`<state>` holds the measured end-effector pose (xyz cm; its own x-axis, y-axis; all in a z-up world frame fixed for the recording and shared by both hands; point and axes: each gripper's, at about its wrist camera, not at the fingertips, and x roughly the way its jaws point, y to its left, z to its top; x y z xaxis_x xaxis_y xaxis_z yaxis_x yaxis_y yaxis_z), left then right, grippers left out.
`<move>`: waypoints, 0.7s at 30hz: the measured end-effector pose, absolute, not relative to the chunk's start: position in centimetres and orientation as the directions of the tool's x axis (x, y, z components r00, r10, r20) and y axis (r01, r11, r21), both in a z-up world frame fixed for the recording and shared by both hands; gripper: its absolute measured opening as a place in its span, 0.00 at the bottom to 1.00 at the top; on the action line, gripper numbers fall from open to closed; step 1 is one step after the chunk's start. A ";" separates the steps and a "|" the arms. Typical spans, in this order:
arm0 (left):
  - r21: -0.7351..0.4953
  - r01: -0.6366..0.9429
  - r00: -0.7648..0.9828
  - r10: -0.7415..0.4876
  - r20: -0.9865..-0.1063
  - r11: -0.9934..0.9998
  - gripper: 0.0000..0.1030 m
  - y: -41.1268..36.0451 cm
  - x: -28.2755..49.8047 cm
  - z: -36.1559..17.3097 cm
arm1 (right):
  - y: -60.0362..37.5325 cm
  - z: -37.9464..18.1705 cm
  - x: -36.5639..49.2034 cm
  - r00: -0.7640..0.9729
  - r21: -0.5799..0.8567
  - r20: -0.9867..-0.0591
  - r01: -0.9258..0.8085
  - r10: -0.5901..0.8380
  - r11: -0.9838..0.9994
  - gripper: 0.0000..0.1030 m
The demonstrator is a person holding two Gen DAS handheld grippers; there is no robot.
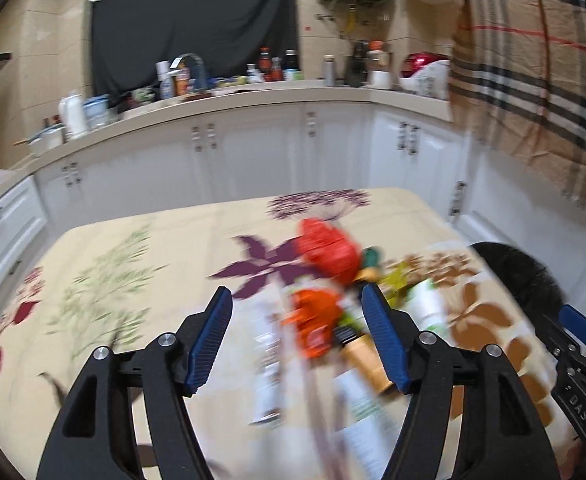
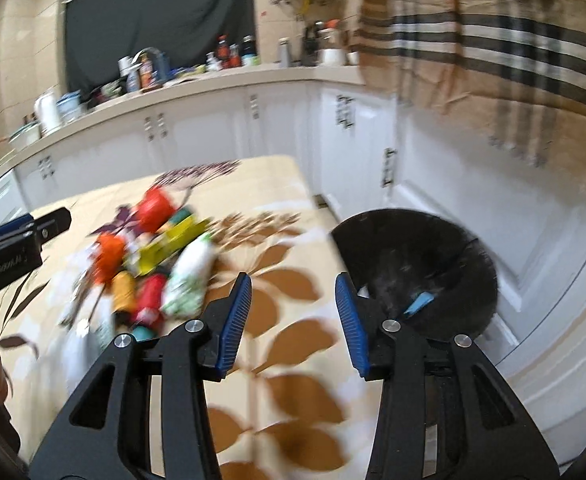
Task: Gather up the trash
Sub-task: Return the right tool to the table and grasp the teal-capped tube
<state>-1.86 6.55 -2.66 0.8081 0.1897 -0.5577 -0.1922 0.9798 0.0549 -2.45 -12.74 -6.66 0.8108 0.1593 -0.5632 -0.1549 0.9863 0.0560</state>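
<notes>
1. Left gripper point(image 1: 296, 294): jaws wide apart, gripping nothing, above blurred trash point(image 1: 325, 280) at frame centre.
2. Right gripper point(image 2: 293, 284): jaws parted, empty, over cloth point(image 2: 293, 344).
3. Bin point(image 2: 445, 264): right, beside table.

A table point(image 1: 141, 264) w/ a printed cloth stands in front of a run of kitchen cabinets point(image 1: 253, 152); the counter point(image 1: 277, 98) above them carries bottles, jars & a faucet point(image 1: 191, 60), and a curtain point(image 1: 533, 80) hangs at far right. On the table's right half lies a heap of trash point(image 2: 153, 264) (bottles, cans, wrappers, too blurred to sort), directly ahead of the left gripper point(image 1: 297, 340). A trash bin point(image 2: 417, 268) sits off the table's right edge, on the floor by the cabinets, w/ a small item point(image 2: 420, 303) inside; the right gripper point(image 2: 293, 324) is over the table between heap & bin, to the right of the left one.
</notes>
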 end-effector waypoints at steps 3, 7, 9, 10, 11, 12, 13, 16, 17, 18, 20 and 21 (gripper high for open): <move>0.063 -0.241 0.793 0.234 -0.563 0.968 0.64 8.3 -3.4 -3.3 | -10.6 -7.5 -3.5 0.788 0.057 -0.583 -0.204 0.199 0.977 0.41; 0.062 -0.293 0.767 0.273 -0.580 0.954 0.64 10.6 -5.2 -4.3 | -8.4 -8.2 -4.3 0.763 0.049 -0.603 -0.257 0.234 0.965 0.41; 0.062 -0.317 0.754 0.291 -0.589 0.946 0.64 11.7 -6.0 -4.8 | -7.3 -8.5 -4.6 0.750 0.047 -0.612 -0.285 0.253 0.958 0.41; 0.063 -0.324 0.750 0.297 -0.591 0.944 0.64 12.1 -6.3 -4.9 | -6.8 -8.7 -4.7 0.744 0.044 -0.616 -0.296 0.259 0.954 0.41; 0.063 -0.333 0.746 0.303 -0.593 0.941 0.64 12.5 -6.6 -5.1 | -6.3 -8.9 -4.9 0.739 0.042 -0.619 -0.306 0.265 0.951 0.41; 0.065 -0.340 0.742 0.310 -0.594 0.938 0.64 12.8 -6.9 -5.2 | -5.7 -9.1 -5.1 0.732 0.038 -0.626 -0.317 0.270 0.948 0.41; 0.066 -0.345 0.740 0.315 -0.595 0.936 0.64 13.2 -7.2 -5.3 | -5.4 -9.3 -5.2 0.728 0.035 -0.629 -0.323 0.272 0.946 0.41; 0.063 -0.360 0.735 0.324 -0.596 0.931 0.64 13.7 -7.8 -5.5 | -4.1 -10.0 -5.5 0.713 0.016 -0.647 -0.343 0.271 0.939 0.40; 0.061 -0.363 0.734 0.326 -0.596 0.930 0.64 13.9 -8.0 -5.5 | -4.0 -10.2 -5.6 0.707 0.016 -0.652 -0.348 0.274 0.937 0.40; 0.060 -0.366 0.734 0.328 -0.595 0.929 0.64 14.0 -8.2 -5.6 | -3.8 -10.3 -5.7 0.703 0.016 -0.656 -0.351 0.275 0.936 0.39; 0.062 -0.370 0.733 0.333 -0.594 0.927 0.64 14.2 -8.6 -5.7 | -3.6 -10.7 -5.8 0.697 0.007 -0.665 -0.355 0.269 0.935 0.36; 0.063 -0.372 0.732 0.335 -0.594 0.926 0.64 14.3 -8.7 -5.7 | -3.5 -10.8 -5.8 0.694 0.006 -0.668 -0.356 0.269 0.934 0.26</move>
